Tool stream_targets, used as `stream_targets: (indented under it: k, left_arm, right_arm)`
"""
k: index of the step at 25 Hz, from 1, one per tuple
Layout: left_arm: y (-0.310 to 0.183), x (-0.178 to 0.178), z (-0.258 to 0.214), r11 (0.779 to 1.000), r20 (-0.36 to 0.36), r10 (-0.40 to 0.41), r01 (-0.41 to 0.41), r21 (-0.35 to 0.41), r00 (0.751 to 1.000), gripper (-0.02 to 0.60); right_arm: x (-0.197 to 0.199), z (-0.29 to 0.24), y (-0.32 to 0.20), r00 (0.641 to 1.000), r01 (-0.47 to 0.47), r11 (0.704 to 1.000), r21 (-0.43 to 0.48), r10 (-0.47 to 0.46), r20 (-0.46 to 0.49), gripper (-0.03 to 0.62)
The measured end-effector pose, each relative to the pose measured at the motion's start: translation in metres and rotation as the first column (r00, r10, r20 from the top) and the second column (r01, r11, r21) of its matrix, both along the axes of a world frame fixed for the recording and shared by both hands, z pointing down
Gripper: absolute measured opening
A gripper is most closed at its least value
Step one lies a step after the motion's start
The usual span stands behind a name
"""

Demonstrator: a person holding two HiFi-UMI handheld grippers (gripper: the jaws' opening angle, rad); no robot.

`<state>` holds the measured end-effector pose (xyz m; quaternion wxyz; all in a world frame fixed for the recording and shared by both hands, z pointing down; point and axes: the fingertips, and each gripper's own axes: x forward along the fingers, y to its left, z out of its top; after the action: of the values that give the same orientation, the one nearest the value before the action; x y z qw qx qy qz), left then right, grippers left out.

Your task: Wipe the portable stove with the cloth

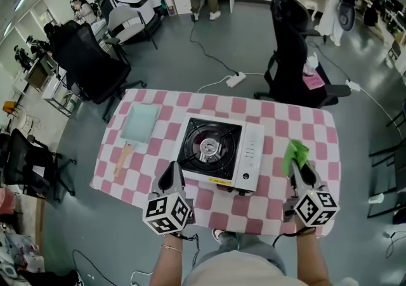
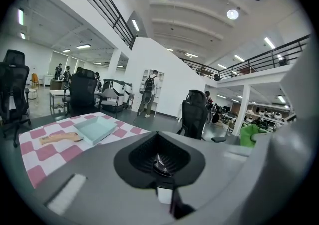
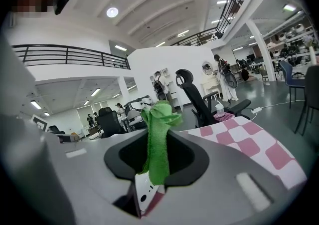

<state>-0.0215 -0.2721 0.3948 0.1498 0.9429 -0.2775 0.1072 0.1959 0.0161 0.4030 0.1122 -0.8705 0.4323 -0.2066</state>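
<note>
The portable stove [image 1: 219, 151], white with a black burner top, sits mid-table on the pink checked cloth. My right gripper [image 1: 301, 170] is to the stove's right, shut on a green cloth [image 1: 295, 154] that sticks up from its jaws. In the right gripper view the green cloth [image 3: 159, 139] hangs bunched between the jaws of the right gripper [image 3: 157, 166]. My left gripper [image 1: 171, 178] hovers at the stove's front left corner, its jaws together and holding nothing. In the left gripper view the left gripper [image 2: 159, 161] fills the foreground and hides the stove.
A teal tray [image 1: 141, 121] and a wooden-handled tool [image 1: 124, 159] lie on the table [image 1: 317, 126] left of the stove. A black office chair [image 1: 292, 56] stands behind the far right corner, another [image 1: 89, 66] at the far left. A cable and power strip [image 1: 236, 78] lie on the floor.
</note>
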Motion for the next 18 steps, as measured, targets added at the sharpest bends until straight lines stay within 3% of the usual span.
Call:
stream_targets:
  k: [18]
  left_arm:
    - [0.003, 0.021, 0.038, 0.999, 0.129, -0.030, 0.033, -0.027, 0.991, 0.000]
  right_arm:
    - [0.064, 0.088, -0.051, 0.978, 0.169, 0.985, 0.042, -0.173, 0.116, 0.100]
